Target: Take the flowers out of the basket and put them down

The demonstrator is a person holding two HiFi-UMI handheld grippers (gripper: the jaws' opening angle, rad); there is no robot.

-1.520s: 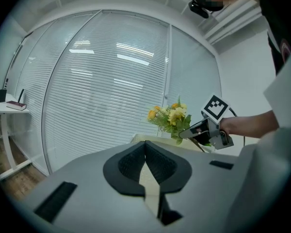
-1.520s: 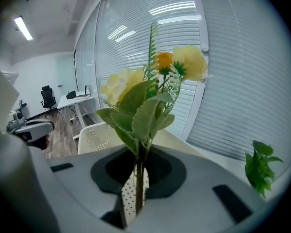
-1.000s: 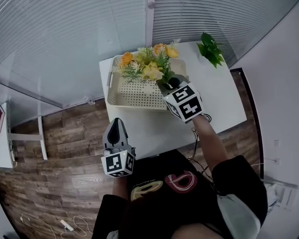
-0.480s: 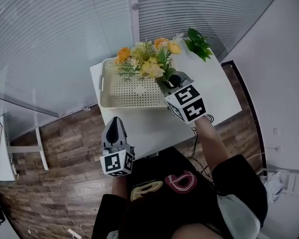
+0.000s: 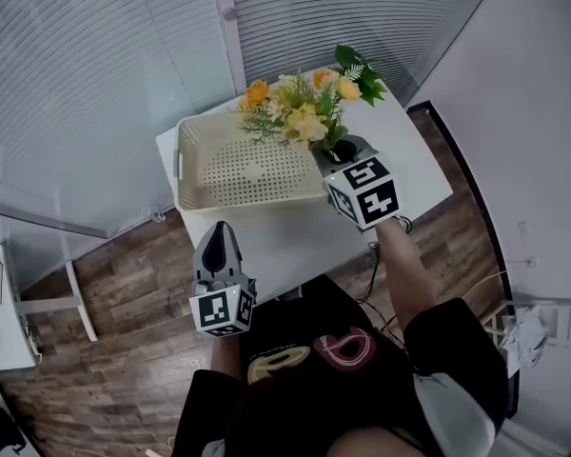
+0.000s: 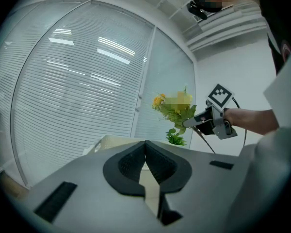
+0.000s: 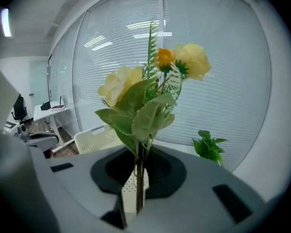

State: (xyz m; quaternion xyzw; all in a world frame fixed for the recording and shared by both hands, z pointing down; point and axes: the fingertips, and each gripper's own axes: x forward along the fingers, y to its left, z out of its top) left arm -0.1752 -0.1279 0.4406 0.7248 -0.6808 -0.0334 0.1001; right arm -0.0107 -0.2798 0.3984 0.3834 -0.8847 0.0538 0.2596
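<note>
A bouquet of yellow and orange artificial flowers [image 5: 303, 114] with green leaves hangs in the air above the far right corner of the cream perforated basket [image 5: 230, 171]. My right gripper [image 5: 339, 149] is shut on its stems [image 7: 138, 174], and the blooms [image 7: 146, 87] stand upright over the jaws. The left gripper view shows the bouquet [image 6: 176, 109] held up at the right. My left gripper [image 5: 219, 243] stays low by the table's near edge, shut and empty, with its pads [image 6: 145, 160] meeting.
The basket rests on a white table [image 5: 295, 236] against a slatted glass wall. A small green plant [image 5: 358, 67] lies at the table's far right corner, also visible in the right gripper view [image 7: 208, 147]. Wooden floor lies to the left and right.
My right gripper has carried the bouquet rightward, from over the basket's inside to its far right corner. The left gripper has held its place.
</note>
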